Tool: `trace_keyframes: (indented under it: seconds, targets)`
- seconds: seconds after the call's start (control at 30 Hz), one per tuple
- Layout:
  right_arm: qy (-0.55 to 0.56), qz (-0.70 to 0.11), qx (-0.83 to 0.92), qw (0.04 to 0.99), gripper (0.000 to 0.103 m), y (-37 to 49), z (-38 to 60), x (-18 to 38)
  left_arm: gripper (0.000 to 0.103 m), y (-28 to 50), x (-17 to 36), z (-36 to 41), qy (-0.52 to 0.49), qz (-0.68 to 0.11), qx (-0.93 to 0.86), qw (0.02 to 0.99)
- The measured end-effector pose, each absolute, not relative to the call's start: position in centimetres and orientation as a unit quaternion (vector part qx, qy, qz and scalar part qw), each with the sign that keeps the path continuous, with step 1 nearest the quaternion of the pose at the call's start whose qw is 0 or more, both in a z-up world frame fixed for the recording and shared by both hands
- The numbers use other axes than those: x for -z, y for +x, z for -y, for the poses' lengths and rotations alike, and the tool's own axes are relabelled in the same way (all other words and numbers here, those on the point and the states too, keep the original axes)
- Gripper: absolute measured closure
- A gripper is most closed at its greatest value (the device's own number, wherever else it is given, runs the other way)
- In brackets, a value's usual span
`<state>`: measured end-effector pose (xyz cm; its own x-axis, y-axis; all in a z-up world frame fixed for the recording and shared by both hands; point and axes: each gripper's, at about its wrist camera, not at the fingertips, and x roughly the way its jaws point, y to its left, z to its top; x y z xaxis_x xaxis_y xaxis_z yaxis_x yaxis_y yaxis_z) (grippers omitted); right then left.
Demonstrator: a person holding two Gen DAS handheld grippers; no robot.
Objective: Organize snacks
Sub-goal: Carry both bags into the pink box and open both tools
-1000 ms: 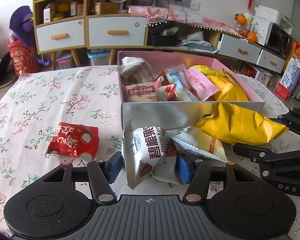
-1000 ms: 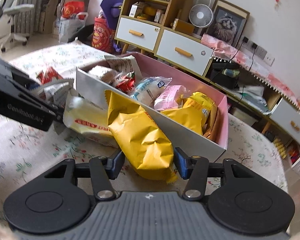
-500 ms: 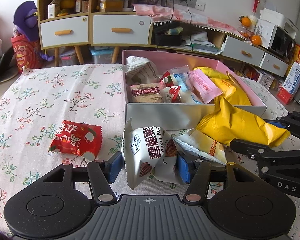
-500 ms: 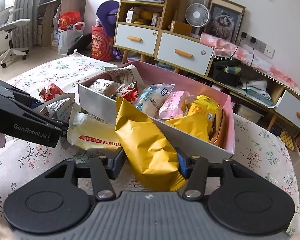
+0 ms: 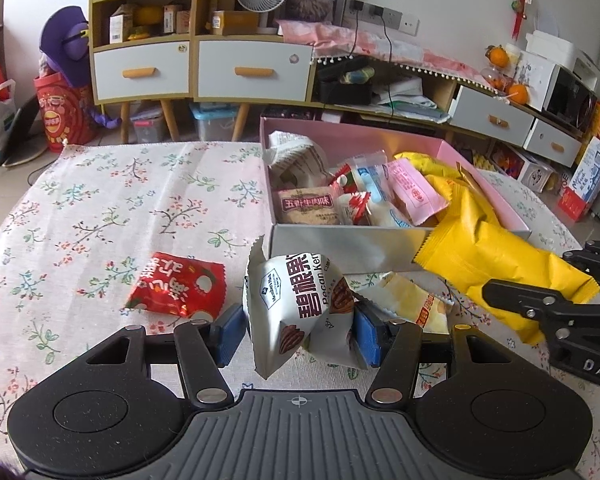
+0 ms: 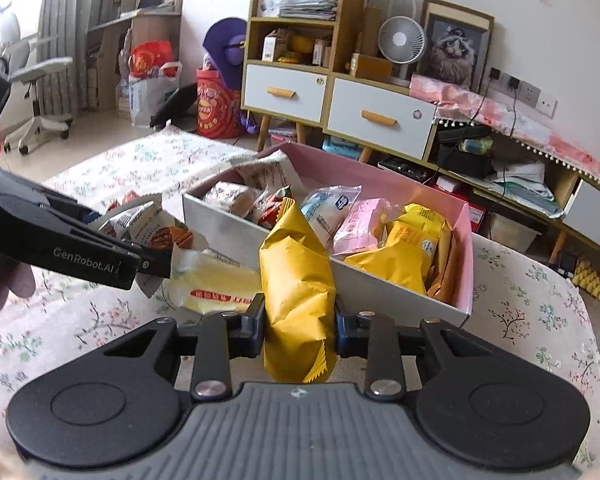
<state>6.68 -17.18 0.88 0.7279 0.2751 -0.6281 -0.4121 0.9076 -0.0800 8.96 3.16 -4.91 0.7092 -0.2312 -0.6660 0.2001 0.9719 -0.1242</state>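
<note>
Left gripper (image 5: 298, 330), lower centre of left wrist view, clamped on white pecan packet (image 5: 300, 304), blue pads pressing both sides. Right gripper (image 6: 299, 326), lower centre of right wrist view, jaws closing on yellow packet (image 6: 298, 280), pads against its sides; packet's top leans over front wall of pink box (image 6: 466, 232), mid-frame, filled with snacks. Red packet (image 5: 178, 284) lies left on floral surface (image 5: 100, 216). Pale yellow packet (image 5: 414, 300) lies between grippers.

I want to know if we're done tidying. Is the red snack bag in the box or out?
Out. The red snack bag lies flat on the flowery tablecloth, left of the box, apart from it.
</note>
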Motion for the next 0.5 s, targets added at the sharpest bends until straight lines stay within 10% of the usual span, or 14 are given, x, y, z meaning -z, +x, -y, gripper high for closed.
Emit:
trace_keyframes:
  seconds: [0.5]
  targets:
    - [-0.017,-0.306,-0.156,0.939,0.074,6.5,19.2,-3.4,0.047,7.7,1.9,-5.4,-0.051,-0.333,0.086,0.938]
